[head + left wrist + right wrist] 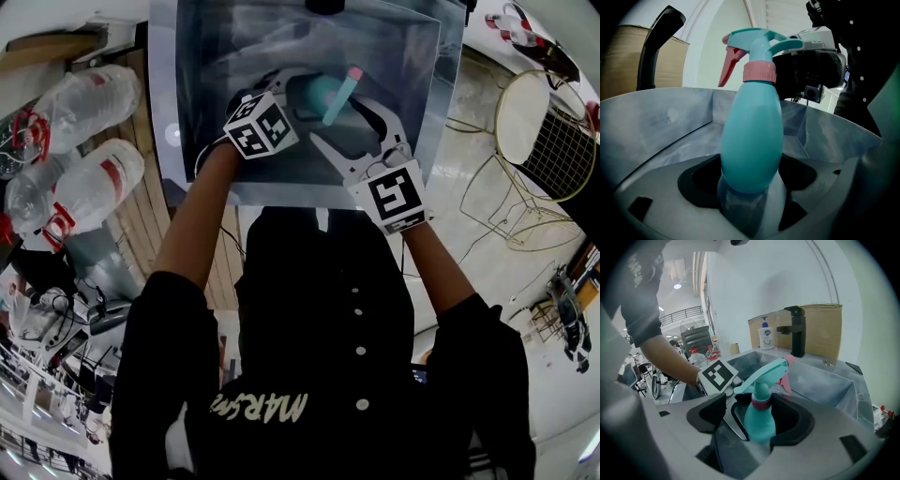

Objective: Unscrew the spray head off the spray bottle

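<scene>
From the head view, the person stands over a steel sink (427, 89) with both grippers reaching down into it. The left gripper (302, 91) carries the teal spray bottle (319, 94) above the basin, probably so that any spill falls into the sink rather than on the tabletop. The right gripper (347, 122) comes in from the other side, its two arms spread wide around the bottle. The spray head (343, 92) slants up and away from the person, and it is not yet off. Clear plastic bottles (84, 178) lie well apart at the left.

In the left gripper view, the bottle rises nearly upright with the jaws pinching the lower part of its body. That low hold seems chosen to brace the bottle against turning while leaving the top free. The pink collar (759, 71) sits tight under the head, with the pink trigger (727, 70) pointing left. A black faucet (658, 44) stands behind the sink wall.

In the right gripper view, the jaws stand wide apart with the bottle between them and neither pad pressing on it. The collar sits beyond the pads, so this gripper looks placed to take hold higher up for a twist. A soap dispenser (764, 338) stands beside a cardboard box (820, 329).
</scene>
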`<act>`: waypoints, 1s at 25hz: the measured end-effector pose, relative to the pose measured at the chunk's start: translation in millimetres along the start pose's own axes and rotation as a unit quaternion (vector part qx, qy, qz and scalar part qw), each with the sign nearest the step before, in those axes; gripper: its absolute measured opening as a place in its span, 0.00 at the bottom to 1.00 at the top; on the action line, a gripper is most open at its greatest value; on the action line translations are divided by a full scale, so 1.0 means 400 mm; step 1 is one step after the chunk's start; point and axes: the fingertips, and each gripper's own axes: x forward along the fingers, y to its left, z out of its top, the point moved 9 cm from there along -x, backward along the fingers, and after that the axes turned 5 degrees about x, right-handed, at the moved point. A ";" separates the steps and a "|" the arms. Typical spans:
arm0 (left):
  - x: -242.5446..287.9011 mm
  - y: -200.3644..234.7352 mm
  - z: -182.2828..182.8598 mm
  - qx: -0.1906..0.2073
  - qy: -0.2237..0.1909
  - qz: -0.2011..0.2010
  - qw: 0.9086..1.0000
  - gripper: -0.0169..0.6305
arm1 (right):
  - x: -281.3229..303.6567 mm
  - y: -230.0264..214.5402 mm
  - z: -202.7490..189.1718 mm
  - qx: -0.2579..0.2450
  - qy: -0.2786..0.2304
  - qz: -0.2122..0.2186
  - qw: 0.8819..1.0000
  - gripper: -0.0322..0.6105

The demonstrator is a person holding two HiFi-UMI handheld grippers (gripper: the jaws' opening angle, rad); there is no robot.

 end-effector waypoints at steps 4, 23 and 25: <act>0.001 0.000 0.001 0.003 0.002 0.000 1.000 0.62 | 0.019 -0.003 0.004 -0.015 0.002 0.003 1.000 0.55; 0.006 0.003 0.000 0.006 -0.002 -0.006 1.000 0.62 | 0.080 -0.066 0.046 -0.168 0.016 0.154 0.973 0.28; 0.005 0.006 -0.002 0.004 -0.006 -0.008 1.000 0.62 | 0.087 -0.079 0.049 -0.178 0.016 0.202 0.963 0.28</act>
